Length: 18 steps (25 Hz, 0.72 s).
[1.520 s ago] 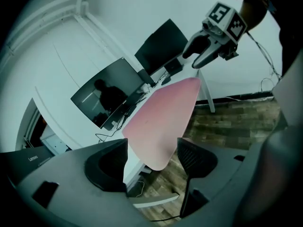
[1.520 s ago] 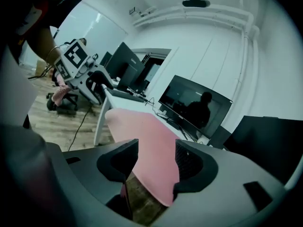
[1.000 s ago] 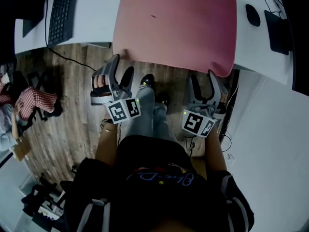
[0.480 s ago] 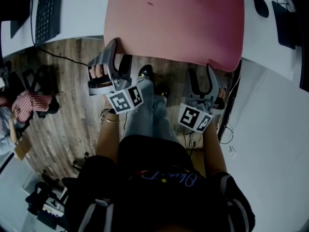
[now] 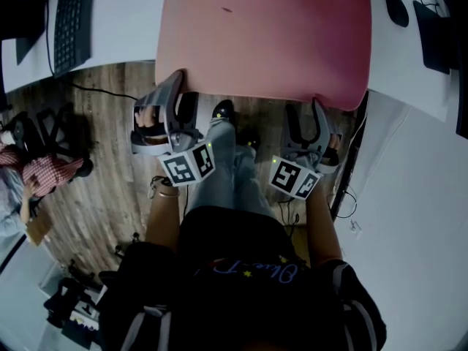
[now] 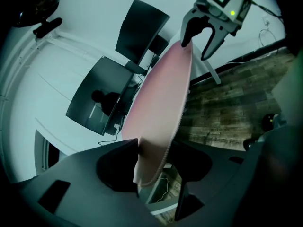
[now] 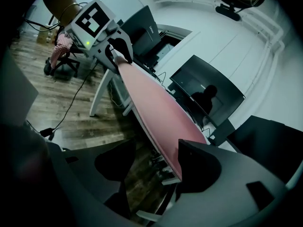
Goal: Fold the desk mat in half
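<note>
Mat place: the pink mat (image 5: 263, 35) lay flat on the white surface (image 5: 124, 20), its near long edge overhanging the surface's front edge towards the person.
Mat axis: the long axis ran left to right across the person, along the front edge; the short sides pointed away, towards the monitors.
Left gripper: the left gripper (image 5: 183, 93) sat at the mat's near left corner. Its jaws had just been closing, with the corner between them. The corner lay against one jaw with a gap on the other side, so it was not yet pinched.
Right gripper: the right gripper (image 5: 305, 115) sat at the near right corner, jaws apart. The mat's edge lay close along one jaw and well clear of the other, so nothing was clamped.
Key relation: the mat lay straight ahead of both grippers and slightly above them, one corner to each. The corner sat deeper in the left gripper, so that hand looked nearer to a grip.
Likely step: pinching both near corners.
Next move calls for: both corners held, then probably lifted and carried away over the mat, across its short axis, to meet the far long edge.
</note>
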### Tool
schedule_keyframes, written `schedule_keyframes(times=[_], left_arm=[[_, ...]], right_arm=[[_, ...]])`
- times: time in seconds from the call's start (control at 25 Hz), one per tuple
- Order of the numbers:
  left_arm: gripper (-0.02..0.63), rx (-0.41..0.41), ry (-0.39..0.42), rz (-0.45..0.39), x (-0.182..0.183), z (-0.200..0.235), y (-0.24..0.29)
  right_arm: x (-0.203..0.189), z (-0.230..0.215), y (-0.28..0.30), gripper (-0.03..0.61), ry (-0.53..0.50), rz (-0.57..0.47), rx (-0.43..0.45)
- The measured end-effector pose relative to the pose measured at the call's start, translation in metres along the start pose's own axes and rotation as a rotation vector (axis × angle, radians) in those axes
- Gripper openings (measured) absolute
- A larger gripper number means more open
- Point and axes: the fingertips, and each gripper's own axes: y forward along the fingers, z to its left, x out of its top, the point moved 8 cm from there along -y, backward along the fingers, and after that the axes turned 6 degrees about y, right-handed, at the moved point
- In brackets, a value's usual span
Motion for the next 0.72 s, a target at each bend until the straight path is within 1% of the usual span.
schedule_keyframes(times=[0.08, 0.24, 0.28, 0.36, 0.56, 0.6, 0.64, 0.72], left_arm=[[0.176, 0.001, 0.004, -0.011, 0.002, 0.001, -0.004], [0.089, 0.007, -0.014, -0.020, 0.003, 0.007, -0.008], [0.028, 0.013, -0.017, -0.021, 0.003, 0.011, -0.009], [0.021, 0.017, -0.021, -0.026, 0.006, 0.018, -0.010], [0.020, -0.018, -0.011, -0.037, 0.006, 0.025, -0.011], [0.020, -0.024, -0.013, -0.041, 0.006, 0.026, -0.011], [0.020, -0.031, -0.017, -0.045, 0.006, 0.027, -0.011], [0.020, -0.046, -0.026, -0.056, 0.005, 0.029, -0.013]], right_arm=[[-0.002, -0.002, 0.001, 0.244, 0.000, 0.010, -0.009], [-0.004, -0.010, 0.002, 0.244, 0.014, 0.027, -0.044], [-0.005, -0.012, 0.002, 0.244, 0.019, 0.031, -0.055], [-0.006, -0.016, 0.001, 0.244, 0.024, 0.043, -0.080], [-0.008, -0.026, 0.001, 0.237, 0.049, 0.073, -0.141], [-0.008, -0.028, 0.000, 0.201, 0.057, 0.078, -0.162], [-0.008, -0.030, -0.001, 0.133, 0.062, 0.082, -0.181], [-0.006, -0.032, -0.004, 0.107, 0.062, 0.088, -0.204]])
